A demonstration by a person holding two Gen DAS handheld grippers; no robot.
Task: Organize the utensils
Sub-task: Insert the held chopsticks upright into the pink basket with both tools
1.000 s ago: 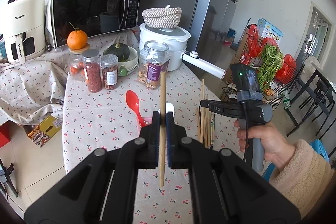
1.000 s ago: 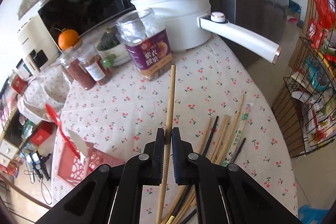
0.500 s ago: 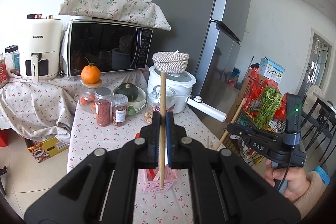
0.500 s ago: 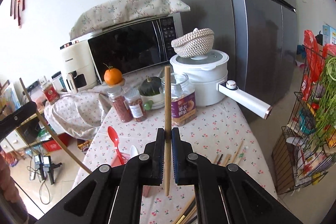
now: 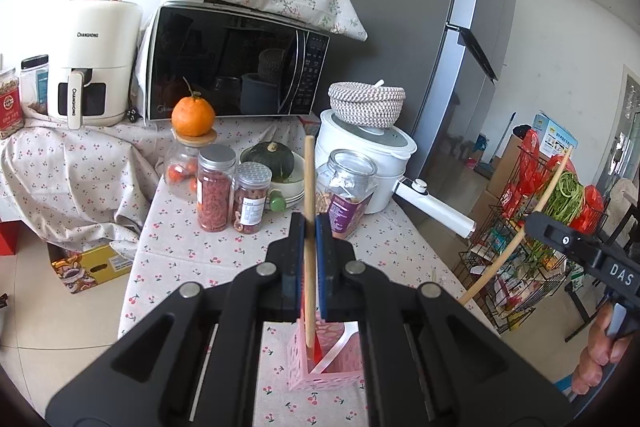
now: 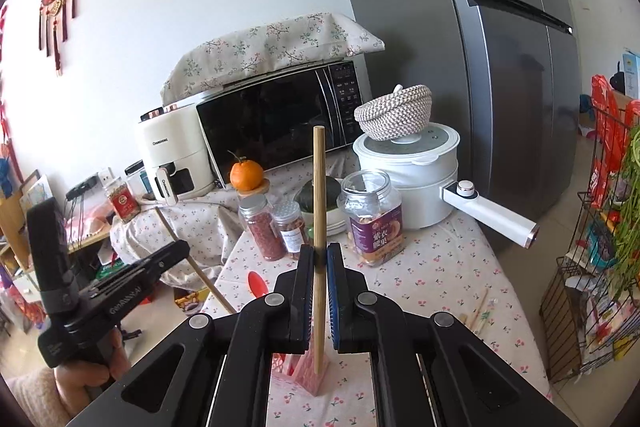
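Each gripper, left (image 5: 308, 227) and right (image 6: 319, 255), has its fingers clamped on one upright pale wooden chopstick (image 5: 309, 239) above the pink perforated plastic holder (image 5: 298, 371) on the desk (image 5: 176, 251). Centre each lower tip over the holder's opening, lower vertically, and release only once the tip is inside.

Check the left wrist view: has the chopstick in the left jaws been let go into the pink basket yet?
No: the left gripper is shut on its chopstick, whose lower tip hangs just above the pink basket.
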